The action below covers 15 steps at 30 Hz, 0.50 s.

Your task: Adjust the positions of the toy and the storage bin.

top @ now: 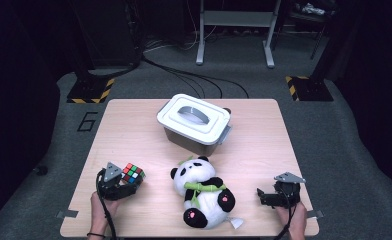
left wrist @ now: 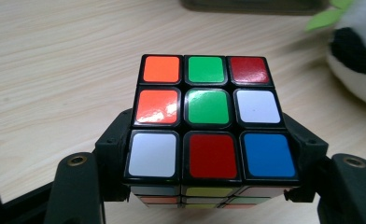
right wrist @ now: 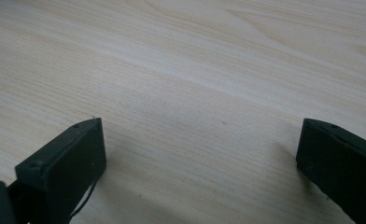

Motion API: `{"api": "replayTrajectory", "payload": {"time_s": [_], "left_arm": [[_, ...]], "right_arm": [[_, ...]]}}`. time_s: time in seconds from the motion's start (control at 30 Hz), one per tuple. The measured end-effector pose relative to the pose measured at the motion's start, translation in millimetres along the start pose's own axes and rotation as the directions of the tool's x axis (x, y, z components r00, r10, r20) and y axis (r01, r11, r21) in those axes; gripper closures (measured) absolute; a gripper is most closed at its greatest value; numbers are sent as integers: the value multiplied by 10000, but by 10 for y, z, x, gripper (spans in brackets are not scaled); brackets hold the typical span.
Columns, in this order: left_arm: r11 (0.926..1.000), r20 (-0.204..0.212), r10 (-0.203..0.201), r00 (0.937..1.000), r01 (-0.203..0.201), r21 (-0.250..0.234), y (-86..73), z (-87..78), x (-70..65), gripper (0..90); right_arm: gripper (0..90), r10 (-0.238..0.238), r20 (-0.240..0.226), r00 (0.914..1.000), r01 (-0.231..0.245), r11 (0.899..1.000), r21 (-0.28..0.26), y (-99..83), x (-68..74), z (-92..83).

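- The left tongs (top: 126,187) grasp the puzzle cube (top: 133,173) by two opposite sides at the near left of the wooden surface (top: 134,125); in the left gripper view its top face (left wrist: 209,116) shows orange, green, red, white and blue squares.
- A plush panda (top: 204,192) lies on its back just right of the cube, between the two grippers.
- A grey bin with a white handled lid (top: 194,120) stands farther back, behind the panda, well apart from the cube.
- The right tongs (top: 264,196) are released, jaws spread wide over bare wood at the near right.
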<state>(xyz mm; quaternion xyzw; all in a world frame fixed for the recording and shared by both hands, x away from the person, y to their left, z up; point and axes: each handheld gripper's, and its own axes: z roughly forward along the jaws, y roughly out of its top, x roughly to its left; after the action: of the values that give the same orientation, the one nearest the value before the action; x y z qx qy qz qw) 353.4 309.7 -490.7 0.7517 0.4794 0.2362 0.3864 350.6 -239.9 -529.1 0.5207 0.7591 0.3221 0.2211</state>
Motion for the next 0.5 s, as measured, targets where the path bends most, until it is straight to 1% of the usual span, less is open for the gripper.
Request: {"api": "replayTrajectory", "payload": {"time_s": [0.1, 0.13, 0.17, 0.2, 0.23, 0.27, 0.33, 0.37, 0.47, 0.5], "left_arm": [[9997, -231, -259, 9994, 258, -36, 4, -3, 114, 342], [9997, -231, -259, 9994, 258, -36, 4, -3, 114, 342], [9988, -391, -489, 9980, 486, -87, 5, 1, 187, 342], [9985, -438, -548, 9975, 549, 3, 11, -3, 227, 342], [9981, -511, -623, 9967, 622, -38, 16, 2, 262, 342], [9981, -511, -623, 9967, 622, -38, 16, 2, 262, 342], [9970, -730, -775, 9943, 769, -120, 28, 7, 324, 342], [9959, -798, -905, 9927, 899, -107, 47, 6, 387, 342], [9952, -1001, -979, 9902, 965, -180, 64, 14, 429, 342], [9950, -1097, -996, 9890, 984, -159, 83, 15, 469, 342]], "right_arm": [[6, 6, 6, 10000, -6, 10000, 2, 0, 0, -1], [6, 6, 6, 10000, -6, 10000, 2, 0, 0, -1], [6, 4, 6, 10000, -4, 10000, 4, 0, -1, 0], [6, 2, 6, 10000, -2, 10000, 3, 0, -1, 0], [7, 5, 8, 10000, -5, 10000, 4, 1, -1, 0], [7, 5, 7, 10000, -5, 10000, 4, 1, -2, 0], [6, 6, 8, 10000, -6, 10000, 5, 1, -1, 0], [7, 3, 7, 10000, -3, 10000, 4, 1, -2, 0], [6, 10, 11, 10000, -10, 10000, 4, 0, -1, 0], [6, 10, 11, 10000, -10, 10000, 6, 0, -1, 0]]}}
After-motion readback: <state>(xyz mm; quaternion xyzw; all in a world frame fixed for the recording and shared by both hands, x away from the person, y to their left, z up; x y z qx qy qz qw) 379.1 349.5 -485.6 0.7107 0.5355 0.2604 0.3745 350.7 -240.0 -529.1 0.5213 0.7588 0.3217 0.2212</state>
